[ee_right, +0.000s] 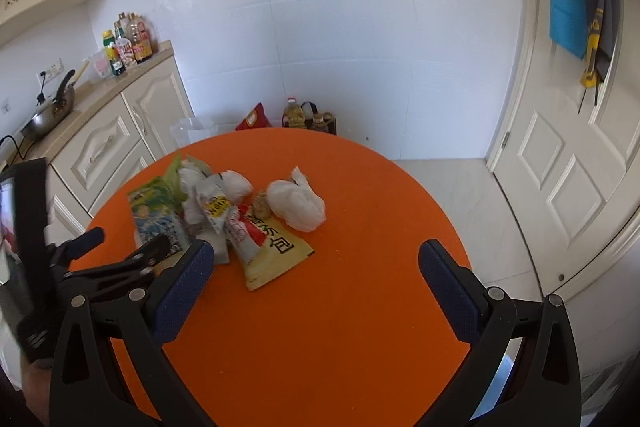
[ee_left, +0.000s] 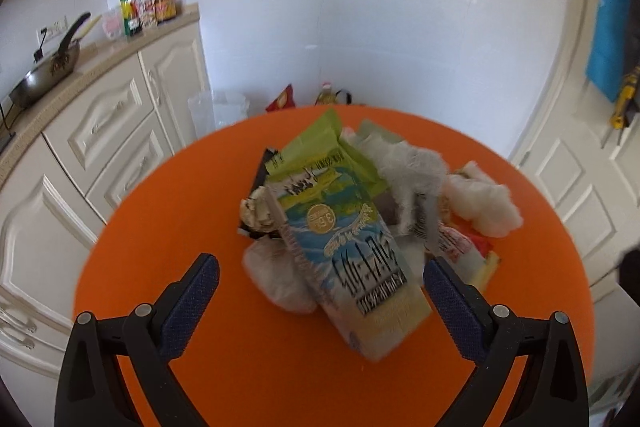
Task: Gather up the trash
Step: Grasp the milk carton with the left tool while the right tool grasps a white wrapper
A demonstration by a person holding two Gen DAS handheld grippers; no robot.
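Note:
A heap of trash lies on a round orange table [ee_left: 224,359] [ee_right: 360,307]. In the left wrist view a green and blue milk pouch [ee_left: 348,243] lies on top, with crumpled white tissues [ee_left: 484,203] and a yellow and red wrapper [ee_left: 472,247] to its right. My left gripper [ee_left: 320,277] is open, its fingers on either side of the pouch's near end. In the right wrist view the pouch [ee_right: 156,215], a yellow wrapper [ee_right: 276,251] and a white tissue ball [ee_right: 298,205] show. My right gripper [ee_right: 316,261] is open and empty, nearer than the heap. The left gripper [ee_right: 128,247] shows at the heap's left.
White kitchen cabinets [ee_left: 100,123] with a pan [ee_left: 44,75] and bottles [ee_left: 148,3] stand to the left. A white door [ee_right: 568,163] is to the right. Bottles and a red bag [ee_right: 296,117] stand on the floor behind the table.

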